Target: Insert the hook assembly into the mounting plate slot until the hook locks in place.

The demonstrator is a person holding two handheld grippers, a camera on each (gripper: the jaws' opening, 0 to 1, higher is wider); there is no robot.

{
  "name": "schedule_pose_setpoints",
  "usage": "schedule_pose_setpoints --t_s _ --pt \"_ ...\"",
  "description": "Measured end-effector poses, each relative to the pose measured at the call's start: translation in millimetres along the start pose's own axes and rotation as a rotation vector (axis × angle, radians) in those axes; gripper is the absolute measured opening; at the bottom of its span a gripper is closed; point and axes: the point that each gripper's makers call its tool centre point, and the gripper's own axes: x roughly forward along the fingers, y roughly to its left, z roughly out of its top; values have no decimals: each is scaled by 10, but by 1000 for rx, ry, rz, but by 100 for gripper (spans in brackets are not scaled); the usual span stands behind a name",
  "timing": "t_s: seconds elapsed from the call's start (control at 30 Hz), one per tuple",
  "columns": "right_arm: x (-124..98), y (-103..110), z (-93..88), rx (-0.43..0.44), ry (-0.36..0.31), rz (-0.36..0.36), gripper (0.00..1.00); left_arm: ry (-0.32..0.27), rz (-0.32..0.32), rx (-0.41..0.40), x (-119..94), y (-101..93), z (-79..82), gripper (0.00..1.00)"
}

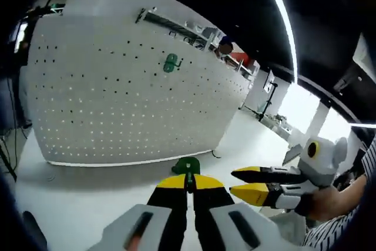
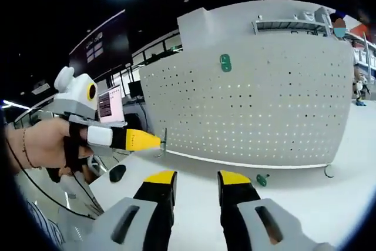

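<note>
The green hook (image 1: 186, 167) is mostly hidden behind the left gripper (image 1: 189, 181) tips.

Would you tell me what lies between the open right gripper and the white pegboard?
In the right gripper view, bare white tabletop separates right gripper from white perforated pegboard, apart from a small green piece.

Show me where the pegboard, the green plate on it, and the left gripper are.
pegboard (image 2: 282, 116): right gripper view, bare perforated face.
green plate (image 2: 225, 62): right gripper view, its middle.
left gripper (image 1: 189, 183): left gripper view, between its yellow tips, shut on a green piece.
</note>
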Motion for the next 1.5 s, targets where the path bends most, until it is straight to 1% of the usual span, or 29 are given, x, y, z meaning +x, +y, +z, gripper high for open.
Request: schedule_pose_setpoints --t_s 0.03,0.1,0.17,0.27,0.37,0.53,0.57,0.6,0.67,0.77,1.0,1.1,1.37,1.5 --pt "-26 -22 -18 -2 14 -4 29 -1 9 22 1 -3 14 1" --pt "-50 -74 -33 -15 18 -15 29 -12 29 69 9 1 52 1" --pt "-79 -141 -86 -21 37 -30 31 -24 41 81 12 -1 89 1" --pt "-131 -232 -189 -11 72 -53 36 -38 59 96 13 21 140 1" --pt "-205 -302 -242 -7 75 -68 37 -54 83 113 7 62 185 1" --pt "-301 -440 -386 -10 121 -102 42 -88 126 119 -13 144 271 1" --pt "-316 -460 -405 -10 125 -107 43 -95 141 136 -20 161 299 1" --pt "-328 -475 -422 -11 130 -109 44 -104 158 174 -27 178 334 1" --pt "-356 -514 -461 -17 143 -118 47 -120 176 223 -42 167 385 1" --pt "-406 -570 -522 -19 161 -131 51 -146 185 231 -61 133 453 1" --pt "-492 -629 -658 -9 199 -147 54 -199 226 225 -88 207 593 1" --pt "-518 -624 -679 -2 203 -147 54 -231 245 234 -92 246 669 1" --pt "-538 -600 -738 6 218 -145 52 -316 320 231 -101 335 866 1" --pt "-559 -600 -812 2 236 -143 52 -346 343 238 -75 376 988 1"
